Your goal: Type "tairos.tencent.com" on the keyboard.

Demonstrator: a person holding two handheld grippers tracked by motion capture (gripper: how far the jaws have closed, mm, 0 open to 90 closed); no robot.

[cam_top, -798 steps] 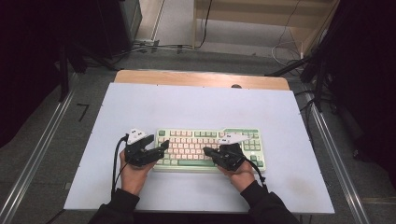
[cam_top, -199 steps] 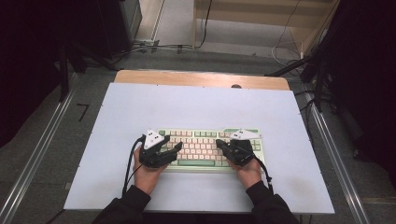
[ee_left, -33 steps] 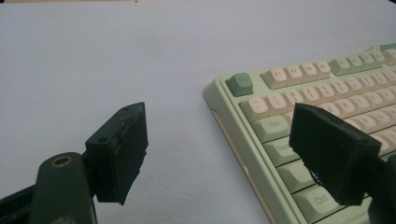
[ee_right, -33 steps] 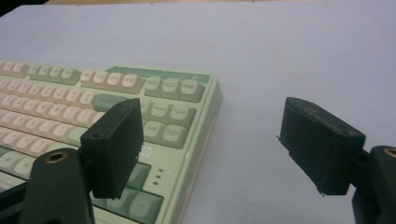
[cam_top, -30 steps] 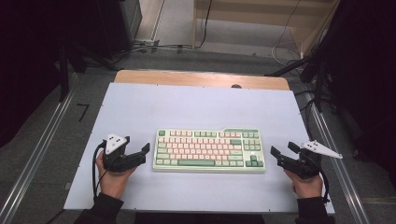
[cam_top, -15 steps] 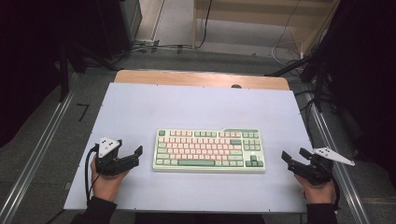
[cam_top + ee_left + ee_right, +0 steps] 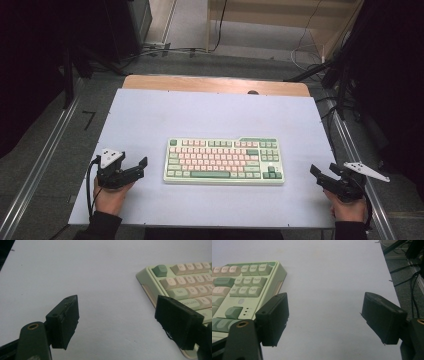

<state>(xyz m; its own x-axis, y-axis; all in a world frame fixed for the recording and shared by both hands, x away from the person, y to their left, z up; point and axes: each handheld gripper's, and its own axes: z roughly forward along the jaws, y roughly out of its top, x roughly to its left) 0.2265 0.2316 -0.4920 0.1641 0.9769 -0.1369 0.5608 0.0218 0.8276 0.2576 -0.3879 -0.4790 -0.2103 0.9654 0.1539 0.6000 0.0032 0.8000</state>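
A pale green keyboard (image 7: pixel 224 161) with pink and cream keys lies flat in the middle of the white table (image 7: pixel 210 115). My left gripper (image 7: pixel 141 168) rests near the front left, a short gap left of the keyboard, open with nothing in it. In the left gripper view its jaws (image 7: pixel 120 320) stand wide apart over bare table, with the keyboard's corner (image 7: pixel 185 282) at the right. My right gripper (image 7: pixel 318 176) sits near the front right corner, also open and holding nothing. The right gripper view looks between that gripper's spread jaws (image 7: pixel 327 317), with the keyboard's right end (image 7: pixel 239 287) on the left.
A wooden strip (image 7: pixel 215 84) runs along the table's far edge. Metal rails (image 7: pixel 45 165) flank both sides on the grey floor. Cables (image 7: pixel 345 105) trail on the floor at the right. The right gripper is close to the table's right edge.
Both grippers were at the keyboard's ends earlier. They have since drawn outward, left and right, and over the last second slid a little further toward the front corners. The keyboard has stayed put.
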